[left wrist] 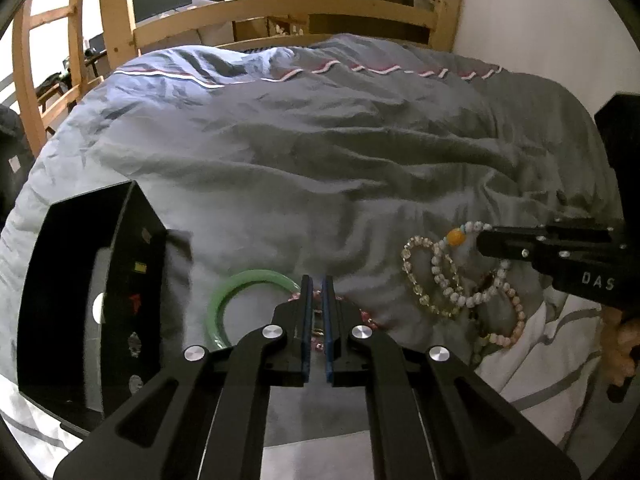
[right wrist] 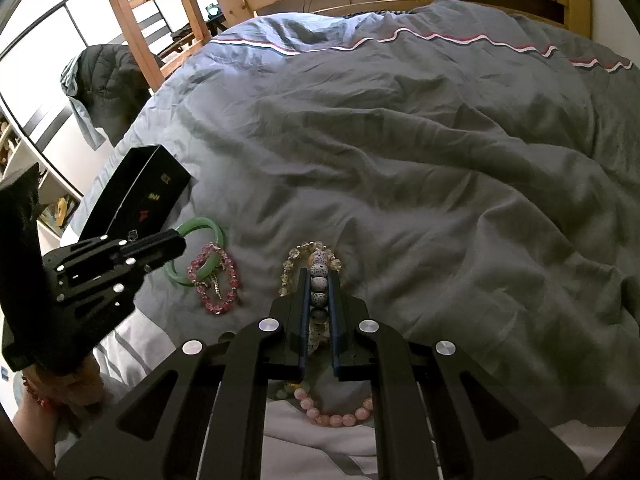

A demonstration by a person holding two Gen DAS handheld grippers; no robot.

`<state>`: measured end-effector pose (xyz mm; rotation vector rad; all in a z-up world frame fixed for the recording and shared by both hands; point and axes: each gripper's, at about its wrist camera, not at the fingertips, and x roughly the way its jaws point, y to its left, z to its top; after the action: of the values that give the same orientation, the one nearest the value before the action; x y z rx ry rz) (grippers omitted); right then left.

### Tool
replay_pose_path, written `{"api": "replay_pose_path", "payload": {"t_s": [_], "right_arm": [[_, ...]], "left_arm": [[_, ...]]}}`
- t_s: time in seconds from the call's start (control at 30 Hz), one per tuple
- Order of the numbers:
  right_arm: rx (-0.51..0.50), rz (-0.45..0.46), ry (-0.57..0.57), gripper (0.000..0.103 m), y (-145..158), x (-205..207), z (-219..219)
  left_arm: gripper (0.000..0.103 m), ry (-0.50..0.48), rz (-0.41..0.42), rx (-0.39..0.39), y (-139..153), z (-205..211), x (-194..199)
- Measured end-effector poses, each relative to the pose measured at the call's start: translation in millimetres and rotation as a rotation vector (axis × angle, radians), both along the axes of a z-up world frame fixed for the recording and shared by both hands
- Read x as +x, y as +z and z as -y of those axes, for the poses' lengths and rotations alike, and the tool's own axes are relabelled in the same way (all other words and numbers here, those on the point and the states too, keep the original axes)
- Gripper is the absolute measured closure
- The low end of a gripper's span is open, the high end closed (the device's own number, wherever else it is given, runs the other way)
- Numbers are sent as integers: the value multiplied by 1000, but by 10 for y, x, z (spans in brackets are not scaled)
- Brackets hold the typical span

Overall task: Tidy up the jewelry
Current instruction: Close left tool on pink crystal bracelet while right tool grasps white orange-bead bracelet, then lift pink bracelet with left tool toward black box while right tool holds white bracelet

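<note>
On the grey duvet (left wrist: 320,152) of the bed, an open black box (left wrist: 92,300) sits at the far left, its outer wall showing small printed emblems; just right of it lies a green jade bangle (left wrist: 244,292), seen in the right wrist view overlapping a pink crystal bead bracelet (right wrist: 218,280); the left tool (left wrist: 317,316) hangs low over these two, its blue-padded fingers (left wrist: 306,320) nearly together with only a slim gap, and whether they pinch the pink beads glimpsed between them cannot be told; further right lies a loose heap of bracelets: a clear yellowish crystal bracelet (left wrist: 416,272), a white speckled bead bracelet (left wrist: 452,272) carrying one orange bead (left wrist: 456,237), and a pale pink bead bracelet (left wrist: 516,316) nearest the white sheet (left wrist: 548,356); the right tool (right wrist: 320,312) is clamped on the white speckled bead bracelet, a row of its beads caught between the two fingers; a wooden bed frame (left wrist: 280,8) rises behind the duvet.
</note>
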<state>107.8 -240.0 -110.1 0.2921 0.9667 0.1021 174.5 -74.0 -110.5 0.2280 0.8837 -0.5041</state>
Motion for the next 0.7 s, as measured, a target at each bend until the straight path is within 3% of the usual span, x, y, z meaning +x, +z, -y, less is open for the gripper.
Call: {"api": "replay_pose_path", "payload": {"t_s": [0.17, 0.23, 0.27, 0.3, 0.37, 0.43, 0.47, 0.5, 0.6, 0.7], "right_arm": [[3, -5, 1, 94, -9, 0, 2], [4, -8, 4, 94, -15, 3, -6], [4, -9, 6, 94, -16, 3, -10], [4, -10, 8, 94, -20, 4, -16], [4, -12, 11, 94, -29, 13, -20], [4, -14, 12, 94, -37, 21, -24], [4, -15, 13, 94, -42, 26, -27], [5, -16, 13, 94, -46, 26, -30], [5, -19, 18, 94, -56, 32, -49], [4, -21, 20, 94, -60, 31, -55]], "left_arm": [[98, 4, -25, -19, 2, -45, 43], [74, 5, -44, 0, -92, 4, 67], [40, 8, -39, 12, -124, 25, 67], [27, 5, -17, 30, -165, 70, 46], [27, -14, -18, 63, -226, 138, 38], [27, -20, -10, 97, -285, 180, 31], [36, -23, -19, 105, -321, 189, 40], [55, -27, -42, 106, -359, 185, 61], [89, -15, -77, 105, -419, 152, 113], [100, -25, -87, 56, -354, 96, 118]]}}
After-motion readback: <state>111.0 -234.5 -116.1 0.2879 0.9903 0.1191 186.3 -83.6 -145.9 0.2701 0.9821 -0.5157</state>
